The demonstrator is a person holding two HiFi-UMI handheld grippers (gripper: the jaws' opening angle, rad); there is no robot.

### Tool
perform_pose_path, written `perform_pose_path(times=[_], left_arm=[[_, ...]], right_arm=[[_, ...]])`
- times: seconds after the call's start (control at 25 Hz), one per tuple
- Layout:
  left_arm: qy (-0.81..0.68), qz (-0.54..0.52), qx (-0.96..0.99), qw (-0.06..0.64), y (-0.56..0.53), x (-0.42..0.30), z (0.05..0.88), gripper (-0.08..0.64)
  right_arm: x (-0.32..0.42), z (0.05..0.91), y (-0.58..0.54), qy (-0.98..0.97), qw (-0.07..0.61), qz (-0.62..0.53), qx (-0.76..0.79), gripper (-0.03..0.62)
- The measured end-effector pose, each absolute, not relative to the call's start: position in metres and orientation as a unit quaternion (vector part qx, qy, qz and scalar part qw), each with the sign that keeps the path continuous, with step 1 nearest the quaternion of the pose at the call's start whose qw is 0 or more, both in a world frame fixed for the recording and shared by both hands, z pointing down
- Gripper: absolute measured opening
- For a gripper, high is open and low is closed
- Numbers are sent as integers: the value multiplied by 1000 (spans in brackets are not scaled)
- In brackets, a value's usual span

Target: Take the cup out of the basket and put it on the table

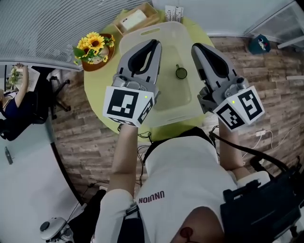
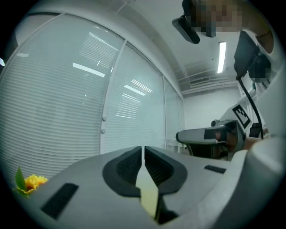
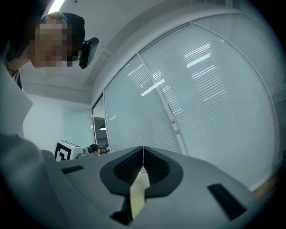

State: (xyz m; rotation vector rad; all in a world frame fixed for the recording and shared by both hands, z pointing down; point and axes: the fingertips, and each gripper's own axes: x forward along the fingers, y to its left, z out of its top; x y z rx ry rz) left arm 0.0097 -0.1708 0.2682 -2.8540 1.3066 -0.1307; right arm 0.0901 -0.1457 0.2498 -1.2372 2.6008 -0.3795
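Cup (image 1: 181,72) in basket (image 1: 176,97) in head view alone; gripper views only blinds (image 2: 58,103)

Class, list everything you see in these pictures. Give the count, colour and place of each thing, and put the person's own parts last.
table: one, yellow-green, round, centre of head view
basket: one, translucent white, on the table
cup: one, dark, inside the basket
sunflowers: one bunch, yellow, in a brown bowl at the table's left edge
wooden tray: one, light brown, table's far edge
office chair: one, black, floor at left
left gripper: grey, shut, empty, over the basket
right gripper: grey, shut, empty, over the basket
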Motion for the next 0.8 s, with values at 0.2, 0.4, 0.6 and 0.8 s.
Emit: perform_pose_path(times=[0.2,0.4,0.6,0.8], left_arm=[[378,-76,-923,-13,-183,28,293,16],[332,-120,-935,-45,-192,50,332,126],[313,-163,-933,-70,-202,62,373,126],[302,-196,-929,-90,-205,69,406,126]], right_arm=[[93,251,-146,880,127,-130,-438,20],[93,257,-145,876,120,-136,-446,20],[96,262,-147,871,118,-140,-455,20],[98,267,-146,868,116,-144,-460,20]])
